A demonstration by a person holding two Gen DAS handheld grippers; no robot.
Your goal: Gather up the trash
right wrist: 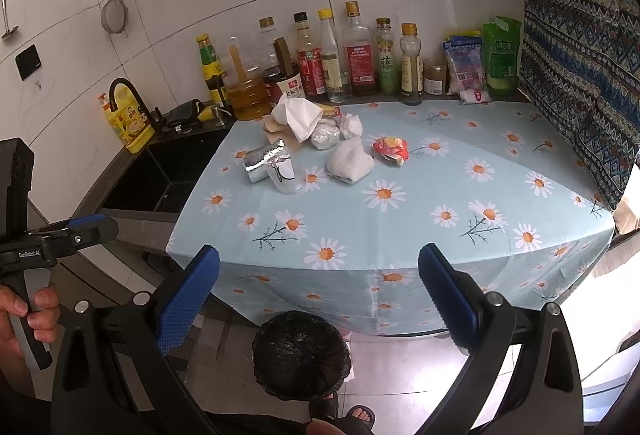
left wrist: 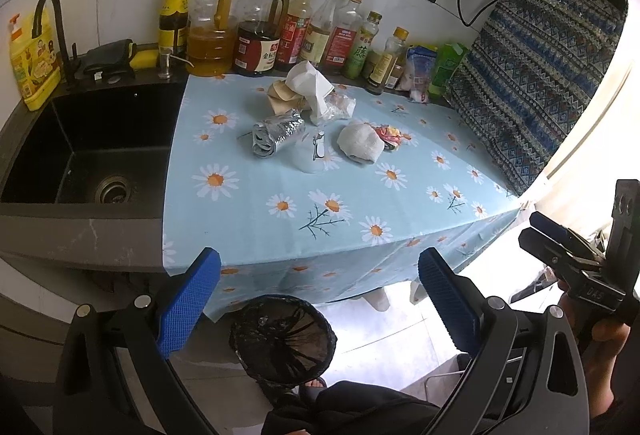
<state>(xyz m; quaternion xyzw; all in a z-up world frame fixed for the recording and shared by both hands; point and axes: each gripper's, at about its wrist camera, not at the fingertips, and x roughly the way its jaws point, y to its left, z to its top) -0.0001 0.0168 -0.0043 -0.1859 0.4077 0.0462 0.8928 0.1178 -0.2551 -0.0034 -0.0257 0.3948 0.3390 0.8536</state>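
While both tongs, left tongs (left wrist: pixel 319 299) and right tongs (right wrist: pixel 319 297), gape empty, crumpled tissue (right wrist: pixel 298 117) far ahead looks light, soft; pinch its bunched top.

I can read "DAS" on the right gripper (left wrist: pixel 560 243) body, "GenRobot.AI" on the left gripper (right wrist: pixel 90 227) body, the character "藤" on a green-labelled bottle (right wrist: pixel 386 55), and "金标" on the red-and-white label of a dark sauce jug (left wrist: pixel 256 43); other labels are too small.
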